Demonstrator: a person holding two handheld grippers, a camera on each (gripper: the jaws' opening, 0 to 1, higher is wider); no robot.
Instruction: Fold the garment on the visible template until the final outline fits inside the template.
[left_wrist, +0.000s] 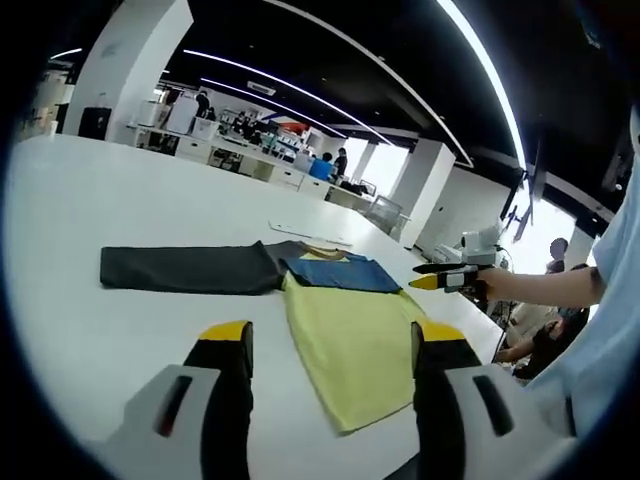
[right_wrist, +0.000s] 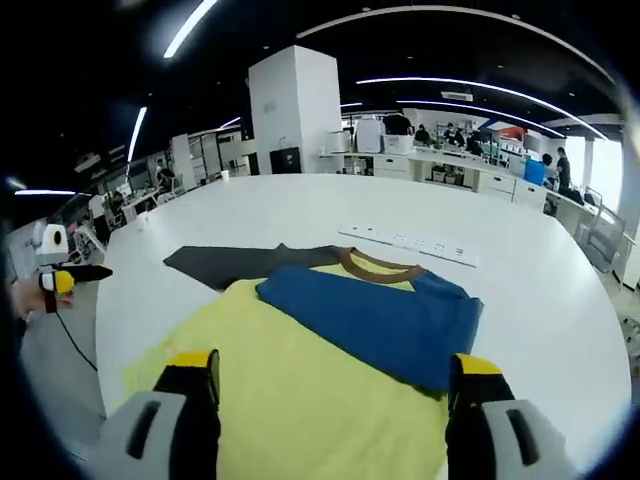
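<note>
1. A yellow, blue and dark grey T-shirt (right_wrist: 340, 350) lay on the white worktop (right_wrist: 520, 280), one blue sleeve folded in, the dark sleeve (left_wrist: 185, 268) outstretched.
2. Folding looked midway; that sleeve probably needed grasping next.
3. Left gripper (left_wrist: 330, 345) and right gripper (right_wrist: 335, 375) hovered with fingers wide apart, empty, shirt just ahead.

no readable text, labels or numbers anywhere

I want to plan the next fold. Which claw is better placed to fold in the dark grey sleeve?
Probably the left claw. In its view, the dark grey sleeve lies spread just ahead of its open jaws. The right claw hovers over the yellow body, with the blue sleeve before it.
</note>
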